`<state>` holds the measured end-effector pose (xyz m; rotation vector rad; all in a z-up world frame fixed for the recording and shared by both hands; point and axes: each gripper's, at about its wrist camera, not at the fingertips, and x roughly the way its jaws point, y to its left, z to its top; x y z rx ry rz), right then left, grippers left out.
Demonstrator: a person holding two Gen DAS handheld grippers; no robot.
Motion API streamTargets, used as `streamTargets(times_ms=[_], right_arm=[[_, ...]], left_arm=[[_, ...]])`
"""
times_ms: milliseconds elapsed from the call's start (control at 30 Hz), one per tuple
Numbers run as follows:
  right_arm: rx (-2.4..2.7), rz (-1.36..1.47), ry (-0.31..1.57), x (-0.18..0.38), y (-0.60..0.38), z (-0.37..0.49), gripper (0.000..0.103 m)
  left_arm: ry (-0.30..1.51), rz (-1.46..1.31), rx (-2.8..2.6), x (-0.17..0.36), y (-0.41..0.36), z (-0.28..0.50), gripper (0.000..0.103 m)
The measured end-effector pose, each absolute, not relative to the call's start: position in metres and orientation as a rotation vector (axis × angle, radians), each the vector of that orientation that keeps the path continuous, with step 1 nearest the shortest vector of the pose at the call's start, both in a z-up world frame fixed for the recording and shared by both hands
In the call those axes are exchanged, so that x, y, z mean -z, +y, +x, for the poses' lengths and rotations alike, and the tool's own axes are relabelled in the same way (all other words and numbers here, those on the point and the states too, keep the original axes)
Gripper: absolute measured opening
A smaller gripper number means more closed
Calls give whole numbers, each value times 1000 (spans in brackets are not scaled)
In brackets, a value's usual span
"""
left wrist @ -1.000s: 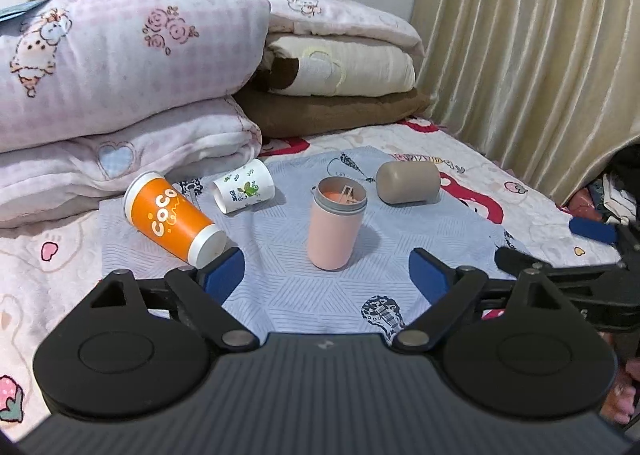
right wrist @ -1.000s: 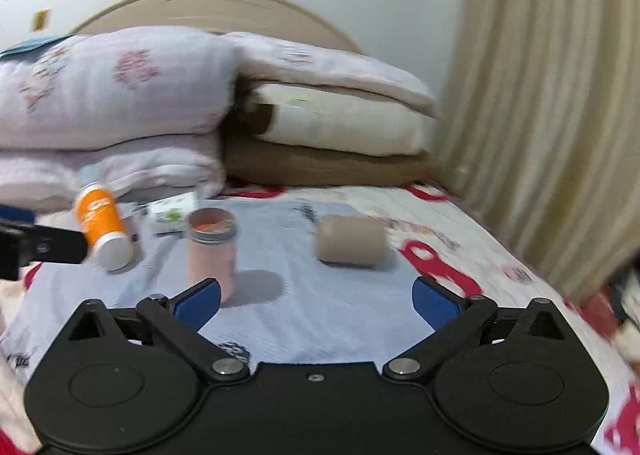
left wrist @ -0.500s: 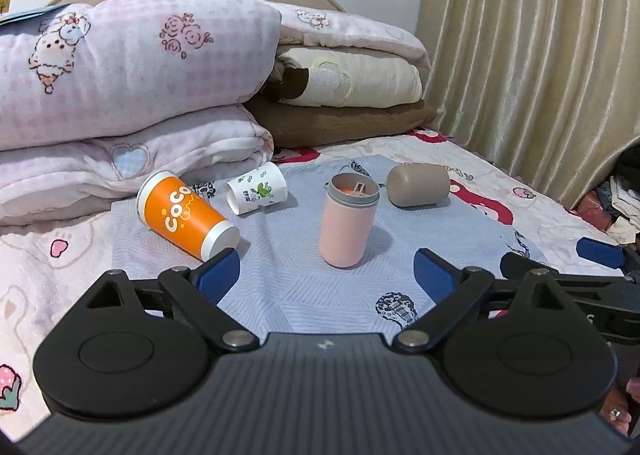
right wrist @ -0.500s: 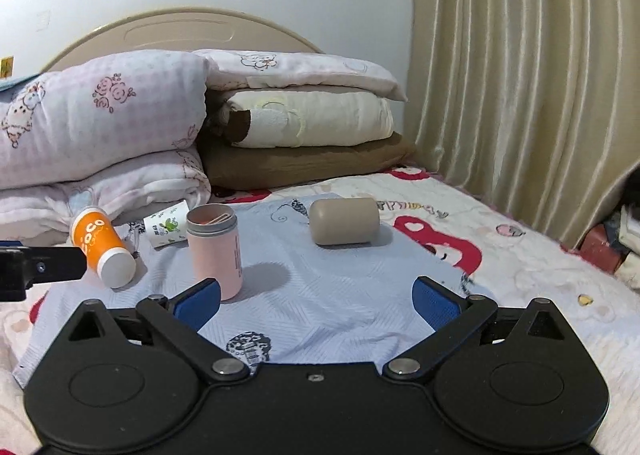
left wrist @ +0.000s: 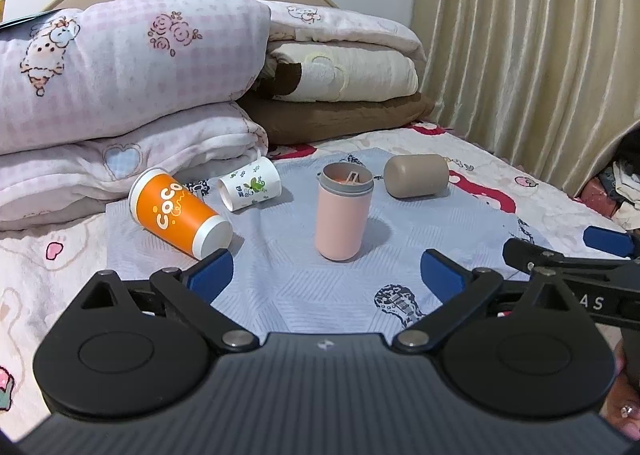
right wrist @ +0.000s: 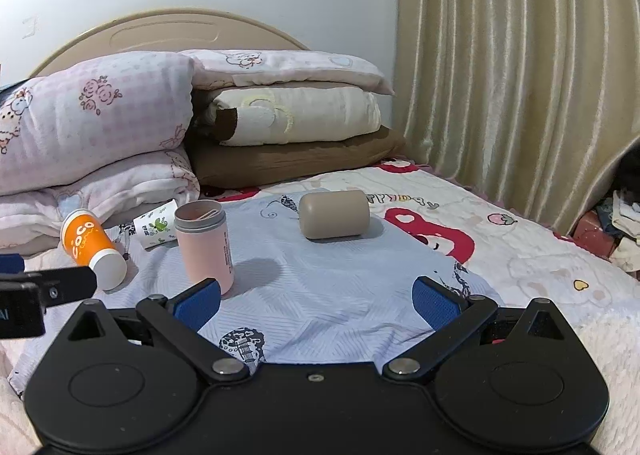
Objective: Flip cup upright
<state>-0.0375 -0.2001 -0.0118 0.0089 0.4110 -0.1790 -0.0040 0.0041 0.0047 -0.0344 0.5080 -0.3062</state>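
Note:
A pink cup (left wrist: pixel 342 215) stands upright on the blue-grey cloth (left wrist: pixel 304 279); it also shows in the right wrist view (right wrist: pixel 204 243). An orange "COCO" cup (left wrist: pixel 180 213) (right wrist: pixel 93 243), a small white floral cup (left wrist: pixel 250 189) (right wrist: pixel 156 229) and a tan cup (left wrist: pixel 416 175) (right wrist: pixel 334 214) lie on their sides. My left gripper (left wrist: pixel 326 275) is open and empty, in front of the pink cup. My right gripper (right wrist: pixel 318 303) is open and empty, with the tan cup ahead of it.
Folded pink quilts (left wrist: pixel 120 95) and stacked pillows (left wrist: pixel 344 91) lie behind the cups by the headboard. A beige curtain (left wrist: pixel 532 47) hangs on the right. Clutter (right wrist: pixel 616 223) sits at the bed's right edge. The patterned bedsheet (right wrist: pixel 520 255) surrounds the cloth.
Both grippers have pulled back and risen slightly, so the cups look a little farther off. The right view swung left to right and steadied. Both grippers stay open.

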Motion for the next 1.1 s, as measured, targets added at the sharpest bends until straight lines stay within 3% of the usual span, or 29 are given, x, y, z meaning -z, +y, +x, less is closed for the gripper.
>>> streamTargets(times_ms=[1100], right_arm=[[120, 20, 415, 15, -197, -42, 103]], left_arm=[[639, -9, 198, 4, 11, 9, 103]])
